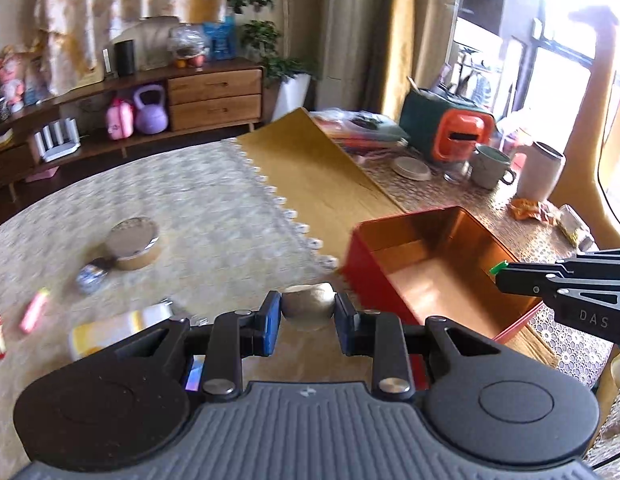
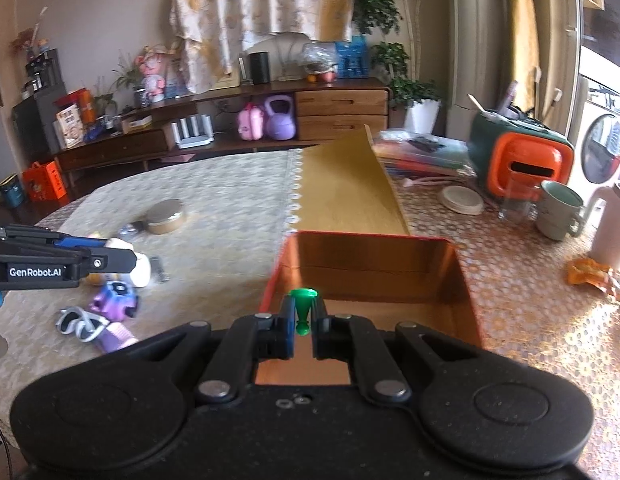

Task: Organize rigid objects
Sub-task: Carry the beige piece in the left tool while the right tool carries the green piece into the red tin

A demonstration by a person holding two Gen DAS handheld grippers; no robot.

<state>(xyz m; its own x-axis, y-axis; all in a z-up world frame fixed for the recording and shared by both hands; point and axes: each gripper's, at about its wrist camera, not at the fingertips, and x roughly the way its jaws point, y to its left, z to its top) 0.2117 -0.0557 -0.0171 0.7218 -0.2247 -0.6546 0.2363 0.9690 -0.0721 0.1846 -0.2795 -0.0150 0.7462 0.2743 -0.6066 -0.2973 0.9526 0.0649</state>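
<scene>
Left gripper [image 1: 307, 322] clamps a pale rounded stone-like object [image 1: 308, 305] between its blue pads [image 1: 273, 322], above a cream lace tablecloth [image 1: 197, 200]. Open red box [image 1: 438, 268], coppery inside, sits just right of it. Right gripper [image 1: 500, 276] reaches in from the right over the box, a small green piece [image 1: 498, 267] at its tip. A round tin [image 1: 131, 242], a pink tube [image 1: 34, 310] and a yellow-white packet [image 1: 117, 330] lie left, blurred.

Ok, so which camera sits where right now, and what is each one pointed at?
Left wrist: rides the left gripper, looking down over its fingers at the pale round object they clamp, beside the red box; the right gripper enters from the right.
Right wrist: rides the right gripper, shut on a green piece above the red box; the left gripper shows at left.
Shared: box, table, sideboard.
</scene>
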